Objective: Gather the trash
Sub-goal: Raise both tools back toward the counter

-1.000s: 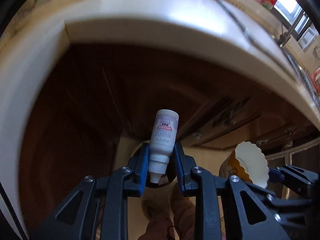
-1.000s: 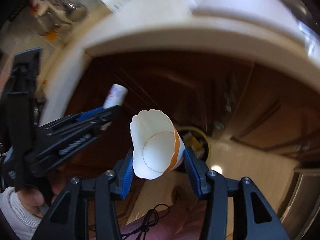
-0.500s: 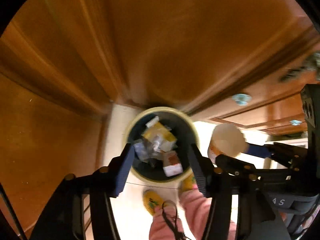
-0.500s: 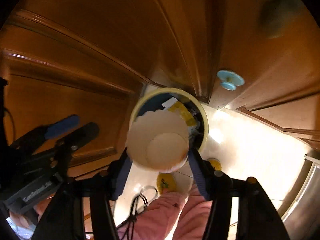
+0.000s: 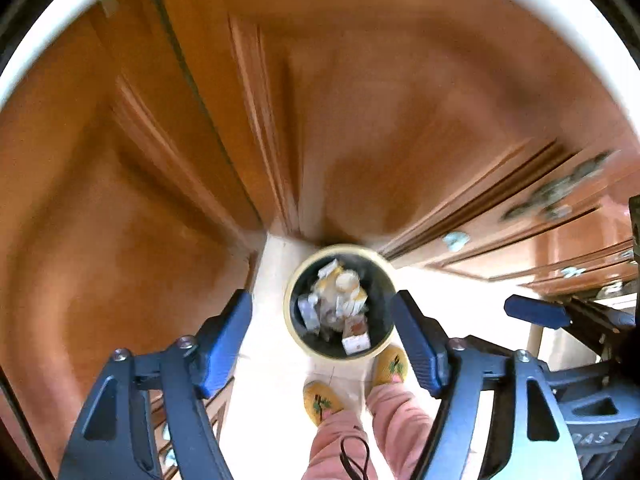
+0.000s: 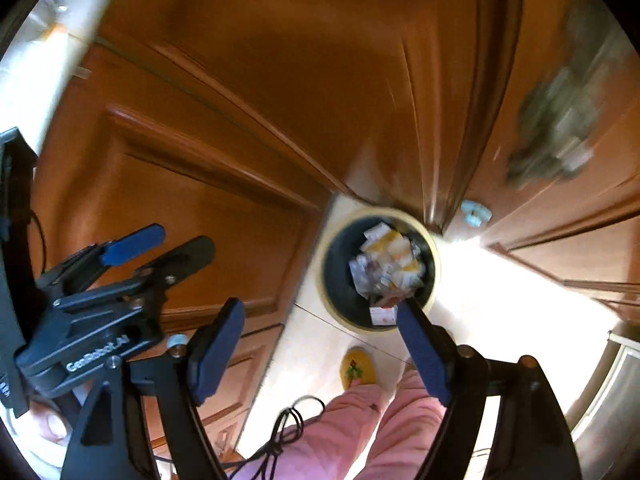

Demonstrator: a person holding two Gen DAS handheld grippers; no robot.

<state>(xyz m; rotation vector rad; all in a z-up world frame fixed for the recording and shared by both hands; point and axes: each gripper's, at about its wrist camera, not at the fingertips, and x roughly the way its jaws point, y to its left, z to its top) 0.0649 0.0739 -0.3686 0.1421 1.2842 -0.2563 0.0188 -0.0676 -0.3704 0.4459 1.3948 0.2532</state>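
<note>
Trash lies heaped inside the round waste bin, which stands on the pale floor at the foot of the wooden cabinet doors. From the left wrist view the bin sits dead centre, framed between the two blue pads; from the right wrist view it is toward 1 o'clock of centre, its rim partly behind the right-hand pad. The heap looks like crumpled wrappers, small cartons and something pale and cup-like on top, though blur makes single pieces hard to name.

The left hand-held gripper points steeply down over the bin, its jaws opening and nothing between them. The right hand-held gripper is likewise over the floor beside the bin, jaws opening and empty. In the right wrist view the left tool shows at 9 o'clock, also bare.

Both tools being empty above a bin that already holds a good pile, I judge this drop finished and the pieces inside. What remains cannot be read here: no stray rubbish shows on the floor, and only a blurred strip of the desk edge is in view at 10 o'clock. The person's yellow slippers and pink trouser legs stand just at 6 o'clock of the bin.
</note>
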